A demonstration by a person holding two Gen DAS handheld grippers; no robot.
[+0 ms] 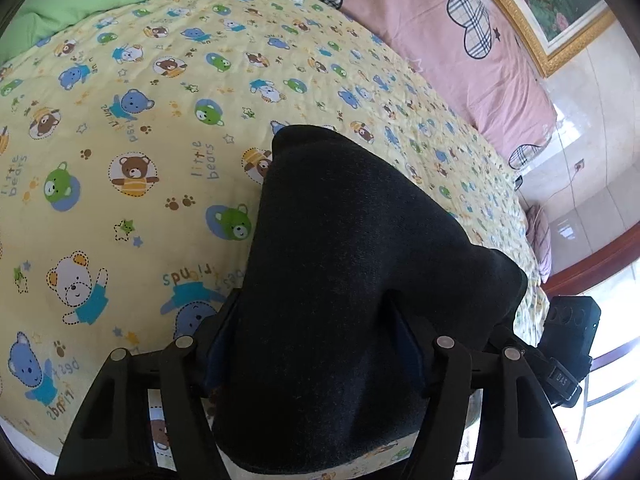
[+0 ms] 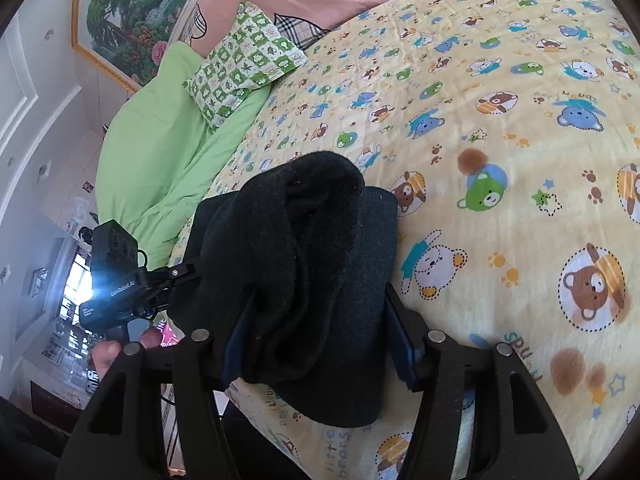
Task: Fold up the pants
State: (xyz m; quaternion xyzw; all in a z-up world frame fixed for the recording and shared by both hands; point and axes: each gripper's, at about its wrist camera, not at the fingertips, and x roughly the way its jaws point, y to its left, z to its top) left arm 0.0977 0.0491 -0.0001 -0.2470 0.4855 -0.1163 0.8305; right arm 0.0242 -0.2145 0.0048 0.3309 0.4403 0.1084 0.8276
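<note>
Left gripper [image 1: 320,344]: jaws set wide, black pants [image 1: 352,280] bunched between and over the fingers, fabric filling the gap; looks gripped. Right gripper [image 2: 320,340]: same, jaws wide with a thick fold of the pants [image 2: 304,280] stuffed between them. Pants are lifted just over the yellow bear-print bedsheet [image 1: 120,140], which spreads ahead and under both grippers. Green blanket [image 2: 152,152] and checkered pillow [image 2: 244,60] lie ahead-left of the right gripper.
</note>
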